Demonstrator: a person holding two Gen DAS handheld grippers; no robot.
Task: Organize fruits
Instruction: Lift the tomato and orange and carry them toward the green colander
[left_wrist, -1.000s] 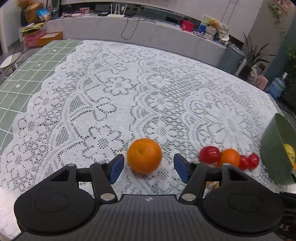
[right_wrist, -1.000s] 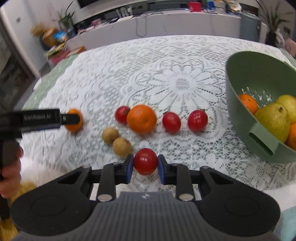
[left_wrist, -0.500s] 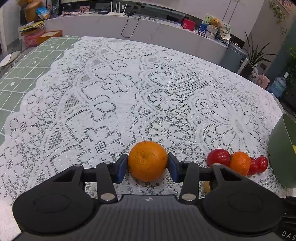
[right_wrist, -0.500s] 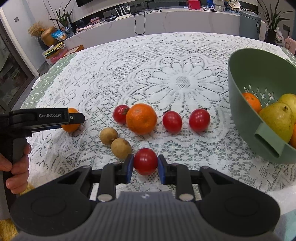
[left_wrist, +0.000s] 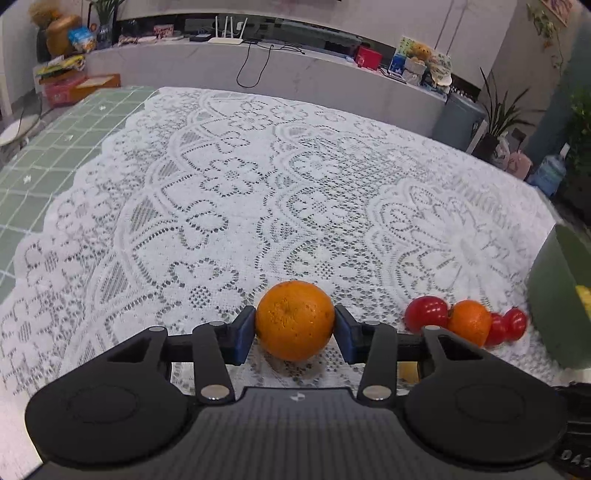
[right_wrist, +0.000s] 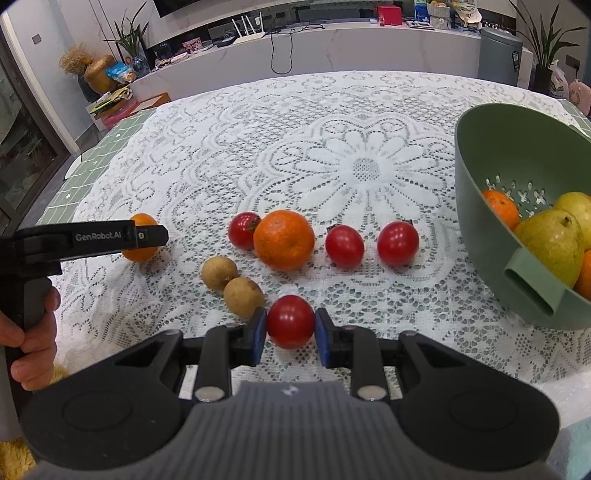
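Left gripper (left_wrist: 295, 326) clamped on a small orange (left_wrist: 294, 319), blue pads (left_wrist: 243, 334) pressed against both sides of it. Sat low over the white lace tablecloth (left_wrist: 258, 206), though couldn't tell if the fruit was lifted off the cloth or resting on it. Same orange peeked out behind the black gripper body in the right wrist view, far left of the spread.

Right gripper (right_wrist: 290, 328) pinched tight on a red tomato (right_wrist: 290, 321), one pad on each side, right at the near edge of the fruit cluster. Touching or nearly touching the left pad: a brown longan (right_wrist: 243, 297), with a second longan (right_wrist: 219, 272) just behind it, the two pressed together.

Further back, a rough row on the lace: small tomato (right_wrist: 242, 230) tucked against a big tangerine (right_wrist: 283, 239), then two more tomatoes (right_wrist: 345, 246) and (right_wrist: 398, 243) spaced apart to the right.

Green colander bowl (right_wrist: 476, 192) over on the right edge, tilted toward the camera, handle slot facing forward. Already loaded with a yellow-green pear (right_wrist: 554, 243) and a tangerine in the bowl (right_wrist: 500, 208), plus more fruit cut off by the frame.

Person's left hand (right_wrist: 31, 343) wrapped around the left gripper's handle, bottom left corner.
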